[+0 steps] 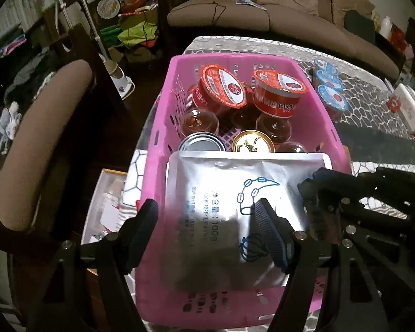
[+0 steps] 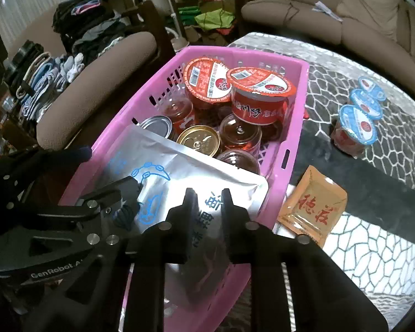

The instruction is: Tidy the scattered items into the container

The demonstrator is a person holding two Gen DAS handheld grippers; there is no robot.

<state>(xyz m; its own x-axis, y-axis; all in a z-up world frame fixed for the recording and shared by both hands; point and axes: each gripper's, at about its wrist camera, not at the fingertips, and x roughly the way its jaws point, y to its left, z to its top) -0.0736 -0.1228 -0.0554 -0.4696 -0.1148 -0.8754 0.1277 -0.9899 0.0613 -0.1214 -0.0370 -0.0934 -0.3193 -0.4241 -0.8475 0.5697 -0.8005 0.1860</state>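
A pink basket [image 1: 157, 127] [image 2: 296, 127] holds red-lidded cups [image 1: 224, 88] [image 2: 257, 96], two tins [image 1: 253, 142] [image 2: 199, 139] and clear jars. A silver foil pouch [image 1: 221, 193] [image 2: 196, 166] lies across its near end. My left gripper [image 1: 204, 221] is open over the pouch, one finger either side. My right gripper [image 2: 207, 202] has its fingers close together over the pouch's near edge; whether they pinch it is unclear. Three blue-lidded cups [image 1: 332, 91] [image 2: 359, 121] and an orange sachet [image 2: 315, 207] lie on the table outside the basket.
The table wears a grey cobble-pattern cloth [image 2: 373, 171]. A white and red object [image 1: 409, 110] sits at the table's right. A brown padded chair [image 1: 38, 149] [image 2: 96, 88] stands left of the basket. A sofa [image 1: 262, 8] is behind.
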